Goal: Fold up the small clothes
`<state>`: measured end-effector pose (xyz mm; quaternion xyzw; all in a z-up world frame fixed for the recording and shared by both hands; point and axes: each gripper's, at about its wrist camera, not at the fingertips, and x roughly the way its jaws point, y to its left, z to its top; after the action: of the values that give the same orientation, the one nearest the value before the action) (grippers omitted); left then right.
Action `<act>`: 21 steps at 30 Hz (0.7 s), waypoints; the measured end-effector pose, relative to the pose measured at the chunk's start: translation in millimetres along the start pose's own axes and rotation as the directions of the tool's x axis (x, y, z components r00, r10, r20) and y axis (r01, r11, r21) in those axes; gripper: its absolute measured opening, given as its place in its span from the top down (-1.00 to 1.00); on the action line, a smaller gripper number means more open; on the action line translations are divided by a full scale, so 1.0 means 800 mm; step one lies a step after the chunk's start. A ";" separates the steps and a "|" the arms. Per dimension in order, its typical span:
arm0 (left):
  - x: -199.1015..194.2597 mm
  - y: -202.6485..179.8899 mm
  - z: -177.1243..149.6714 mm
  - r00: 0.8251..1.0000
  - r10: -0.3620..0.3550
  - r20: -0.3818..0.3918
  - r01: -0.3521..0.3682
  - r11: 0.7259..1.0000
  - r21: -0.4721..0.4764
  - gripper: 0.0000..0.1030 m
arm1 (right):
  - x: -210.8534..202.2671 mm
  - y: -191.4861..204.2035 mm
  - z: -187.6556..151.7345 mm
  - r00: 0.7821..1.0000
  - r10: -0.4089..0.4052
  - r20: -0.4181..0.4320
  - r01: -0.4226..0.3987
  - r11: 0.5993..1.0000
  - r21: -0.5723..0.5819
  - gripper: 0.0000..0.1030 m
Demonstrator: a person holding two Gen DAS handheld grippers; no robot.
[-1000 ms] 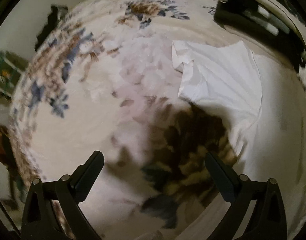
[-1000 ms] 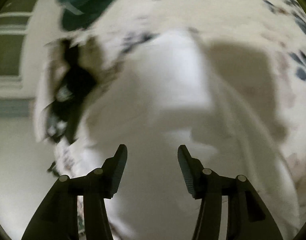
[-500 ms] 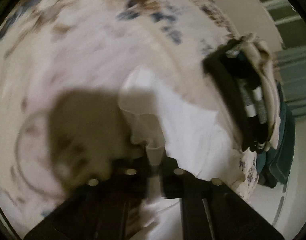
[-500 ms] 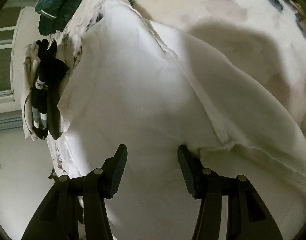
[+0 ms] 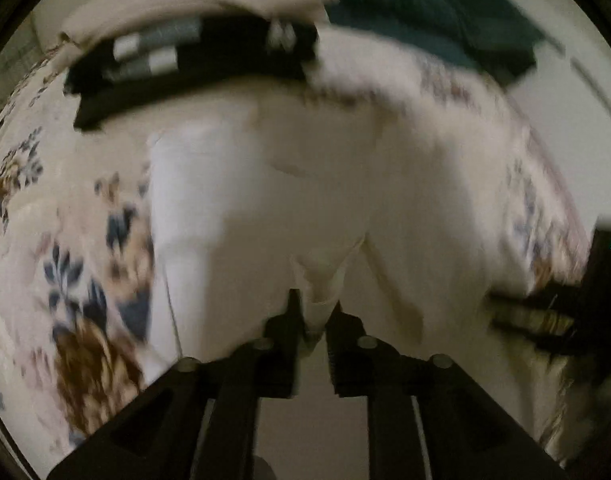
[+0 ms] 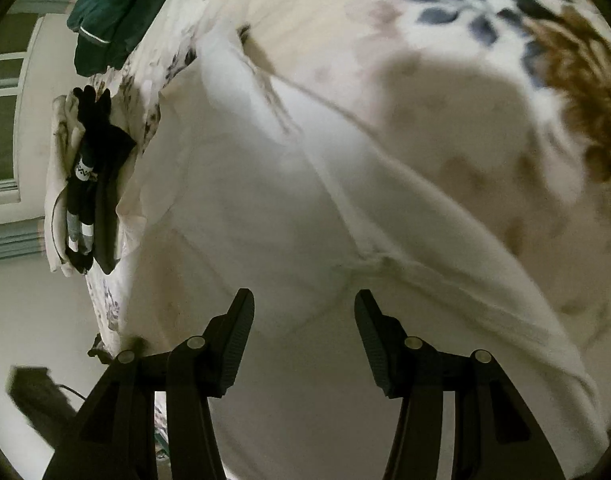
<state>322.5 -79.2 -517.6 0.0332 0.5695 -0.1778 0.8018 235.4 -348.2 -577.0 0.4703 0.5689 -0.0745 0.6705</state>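
White garment (image 6: 265,208) lies creased on floral bed (image 6: 445,92), seam visible; left claw (image 5: 315,312) pinches a bunched fold, right claw (image 6: 303,312) spread above it.

No legible text in either view.
We find only a small white zigzag mark on the black garment (image 6: 90,184) at the bed's edge, too small to read as a brand or letters; in the left wrist view that same black garment (image 5: 193,60) is motion-blurred, its pale mark unreadable. Nothing else we see carries writing.
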 end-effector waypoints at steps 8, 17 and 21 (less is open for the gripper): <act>-0.017 0.067 -0.080 0.989 0.135 -0.060 -0.140 0.986 -0.091 -0.68 | 0.002 0.053 -0.001 0.998 -0.020 -0.055 0.010 0.983 -0.184 -0.06; -0.019 0.129 -0.074 0.948 0.315 -0.040 -0.316 0.926 -0.205 -0.68 | 0.135 0.154 0.020 0.981 -0.124 -0.152 0.083 0.964 -0.254 -0.06; -0.020 0.137 -0.060 0.948 0.318 -0.032 -0.316 0.916 -0.246 -0.68 | 0.126 0.194 -0.006 0.983 -0.153 -0.102 0.101 0.911 -0.400 -0.06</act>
<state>309.8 39.5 -535.6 0.0236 0.5707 0.0266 0.8204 365.2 -215.7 -575.8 0.2921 0.6444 0.0286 0.7061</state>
